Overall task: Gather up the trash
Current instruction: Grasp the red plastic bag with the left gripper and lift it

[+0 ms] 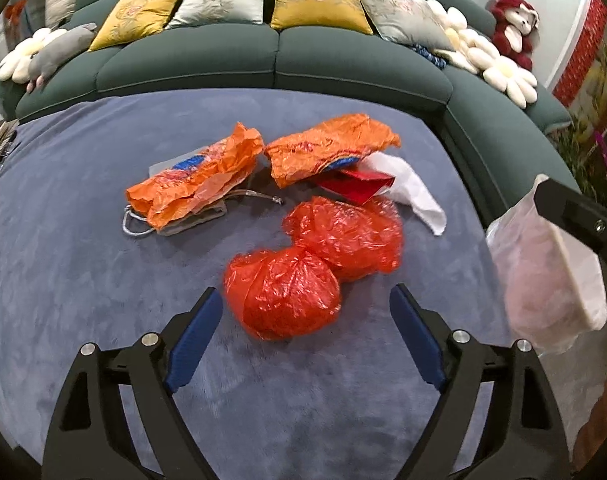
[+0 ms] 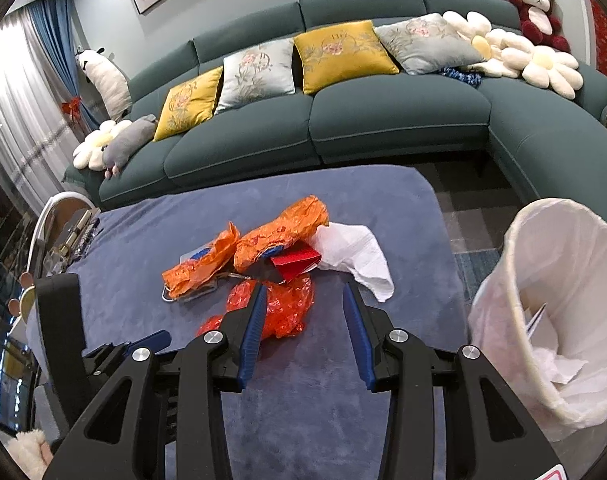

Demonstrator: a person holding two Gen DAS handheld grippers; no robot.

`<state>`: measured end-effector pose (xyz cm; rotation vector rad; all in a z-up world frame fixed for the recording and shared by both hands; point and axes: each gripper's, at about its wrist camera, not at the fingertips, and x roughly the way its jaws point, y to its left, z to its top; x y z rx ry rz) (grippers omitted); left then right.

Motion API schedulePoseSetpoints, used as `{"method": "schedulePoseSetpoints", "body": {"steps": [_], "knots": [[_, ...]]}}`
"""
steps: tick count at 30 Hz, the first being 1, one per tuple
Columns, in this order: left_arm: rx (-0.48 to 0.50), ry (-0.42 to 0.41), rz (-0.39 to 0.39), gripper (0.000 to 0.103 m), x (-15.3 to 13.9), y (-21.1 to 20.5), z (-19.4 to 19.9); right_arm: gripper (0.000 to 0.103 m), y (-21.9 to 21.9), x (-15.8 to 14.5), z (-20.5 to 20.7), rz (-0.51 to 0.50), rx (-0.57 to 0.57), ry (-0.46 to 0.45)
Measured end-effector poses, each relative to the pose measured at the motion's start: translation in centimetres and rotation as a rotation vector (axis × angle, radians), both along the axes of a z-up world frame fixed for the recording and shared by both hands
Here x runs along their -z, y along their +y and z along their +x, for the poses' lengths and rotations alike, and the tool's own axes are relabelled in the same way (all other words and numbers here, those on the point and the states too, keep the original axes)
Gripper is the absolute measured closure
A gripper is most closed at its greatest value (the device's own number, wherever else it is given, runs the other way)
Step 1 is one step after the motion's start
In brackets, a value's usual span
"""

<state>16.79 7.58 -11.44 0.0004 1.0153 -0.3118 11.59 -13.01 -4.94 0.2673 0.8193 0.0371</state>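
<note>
Most of the trash is found uncollected, lying in a loose heap near the middle of the blue table cover (image 1: 83, 240). Nearest the left gripper (image 1: 305, 312) are two crumpled red plastic bags (image 1: 283, 300), one touching the other. Behind them lie two orange wrappers (image 1: 195, 184), a red card packet (image 1: 355, 188) and a white tissue (image 1: 415, 192), the tissue partly tucked under one orange wrapper. A grey cord (image 1: 139, 224) shows from under the other wrapper.

The left gripper's jaws are held wide apart just short of the nearer red bag; nothing is pressed between them. The right gripper (image 2: 303, 312) is seen part open over the table with nothing between its pads; the red plastic only shows behind one finger.

A white-lined bin (image 2: 515, 264) stands off the table's right edge. Some crumpled white paper is seen inside it, so collection is judged begun but far from done. How full the bin is cannot be told.

Every item on the cover is still to be lifted and carried across to the bin. A green sofa (image 2: 383, 120) with cushions stands beyond the table.
</note>
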Motion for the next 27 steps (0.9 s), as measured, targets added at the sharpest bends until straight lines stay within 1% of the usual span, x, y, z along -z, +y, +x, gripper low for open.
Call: {"method": "schedulePoseSetpoints", "body": {"steps": [9, 12, 13, 14, 16, 17, 19, 22, 24, 27], "knots": [[0.017, 0.036, -0.009, 0.023, 2.3, -0.6, 2.2, 0.064, 0.9, 2.0, 2.4, 0.000, -0.009, 0.044], [0.030, 0.056, -0.007, 0.033, 3.0, -0.8, 2.8, 0.064, 1.1, 2.6, 3.1, 0.000, -0.011, 0.053], [0.029, 0.057, -0.001, 0.038, 3.1, -0.8, 2.8, 0.064, 1.2, 2.7, 3.3, 0.000, -0.013, 0.056], [0.028, 0.056, 0.001, 0.040, 3.2, -0.7, 2.9, 0.064, 1.3, 2.8, 3.4, -0.001, -0.014, 0.058], [0.024, 0.061, -0.003, 0.055, 3.3, -0.3, 3.0, 0.064, 1.5, 3.0, 3.8, -0.001, -0.017, 0.062], [0.021, 0.065, -0.004, 0.057, 3.4, 0.0, 3.0, 0.064, 1.6, 3.1, 3.9, -0.001, -0.019, 0.065], [0.019, 0.064, -0.009, 0.068, 3.2, 0.4, 2.9, 0.064, 1.9, 3.2, 4.1, -0.002, -0.026, 0.067], [0.011, 0.060, -0.019, 0.074, 2.5, 1.4, 2.1, 0.064, 2.4, 3.3, 4.2, -0.003, -0.032, 0.067], [-0.003, 0.058, -0.041, 0.078, 1.8, 2.6, 1.3, 0.064, 2.6, 3.2, 4.2, -0.003, -0.034, 0.065], [-0.042, 0.056, -0.064, 0.078, 0.9, 4.2, 0.4, 0.064, 2.8, 3.0, 4.3, -0.002, -0.035, 0.059]]}}
